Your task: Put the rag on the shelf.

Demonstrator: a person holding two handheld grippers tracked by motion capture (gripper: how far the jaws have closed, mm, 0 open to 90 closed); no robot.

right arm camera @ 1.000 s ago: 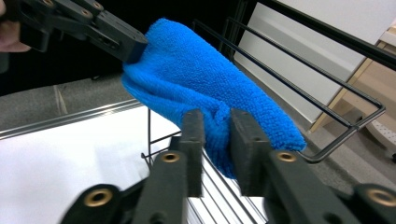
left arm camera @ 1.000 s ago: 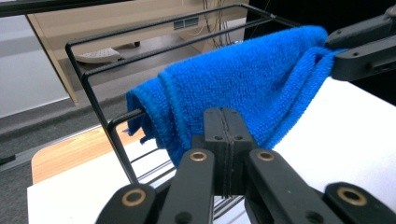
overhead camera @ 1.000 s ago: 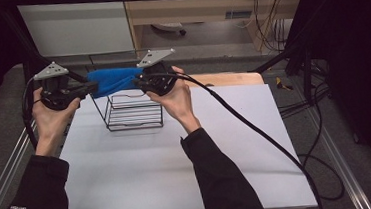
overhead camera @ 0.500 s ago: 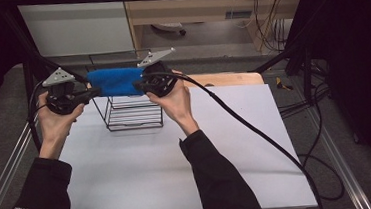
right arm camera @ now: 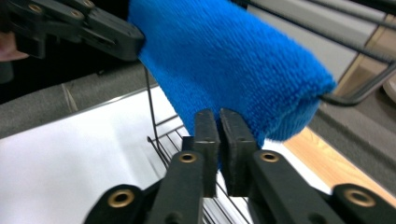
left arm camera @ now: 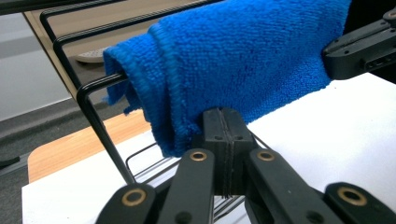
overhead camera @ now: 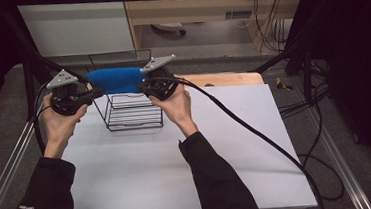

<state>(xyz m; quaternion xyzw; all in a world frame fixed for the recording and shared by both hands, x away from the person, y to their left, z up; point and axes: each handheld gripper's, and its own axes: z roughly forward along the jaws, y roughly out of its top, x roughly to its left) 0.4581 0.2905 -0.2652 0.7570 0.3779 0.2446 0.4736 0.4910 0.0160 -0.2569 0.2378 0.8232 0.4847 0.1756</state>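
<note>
A blue terry cloth (overhead camera: 115, 80) is stretched between my two grippers, above the back top rail of a black wire rack (overhead camera: 133, 113). My left gripper (overhead camera: 97, 93) pinches the cloth's left end. In the left gripper view its jaws (left arm camera: 223, 114) are pressed together at the lower hem of the cloth (left arm camera: 243, 60). My right gripper (overhead camera: 142, 88) holds the other end. Its jaws (right arm camera: 219, 114) have just eased apart a hair, leaving a thin slit, with the cloth (right arm camera: 224, 56) at their tips. One rail (right arm camera: 355, 95) pokes out of the fold.
The rack stands at the back left of a white table (overhead camera: 179, 175). A wooden board (overhead camera: 231, 78) lies behind it at the far edge. A thick black cable (overhead camera: 255, 129) trails from the right gripper across the table to the right. Metal frame rails run along both table sides.
The cloth was slack and slanted; now it is pulled into a straight band over the rack's top. Both hands have sunk slightly toward the rack.
</note>
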